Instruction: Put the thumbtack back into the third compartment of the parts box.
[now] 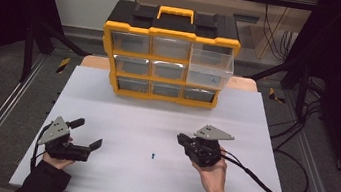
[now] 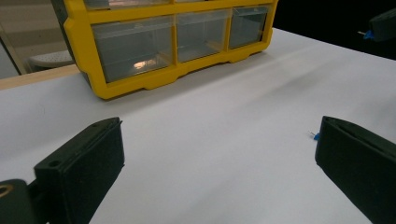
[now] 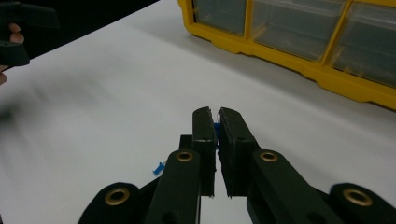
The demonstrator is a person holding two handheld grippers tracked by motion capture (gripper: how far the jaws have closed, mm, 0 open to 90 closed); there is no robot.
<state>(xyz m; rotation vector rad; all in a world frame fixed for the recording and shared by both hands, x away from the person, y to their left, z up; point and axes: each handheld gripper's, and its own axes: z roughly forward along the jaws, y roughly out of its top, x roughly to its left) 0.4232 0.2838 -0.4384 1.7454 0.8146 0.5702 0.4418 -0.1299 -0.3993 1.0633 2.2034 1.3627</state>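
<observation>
While my right gripper (image 3: 215,122) pinches a small blue part (image 3: 215,127) between nearly closed jaws, lifted in front of the yellow organizer (image 1: 169,55), I judge its pulled-out drawer (image 1: 211,68) waits to receive it. My left gripper (image 1: 86,133) idles wide. Another blue piece (image 1: 153,155) lies on the tabletop (image 1: 129,120), well before the organizer.

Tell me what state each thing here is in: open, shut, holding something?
Left hand-held gripper: open, holding nothing.
Right hand-held gripper: shut on a small blue part.
Second small blue part: lying loose on the table.
Organizer: upright; its upper right drawer pulled out, other drawers shut.
</observation>
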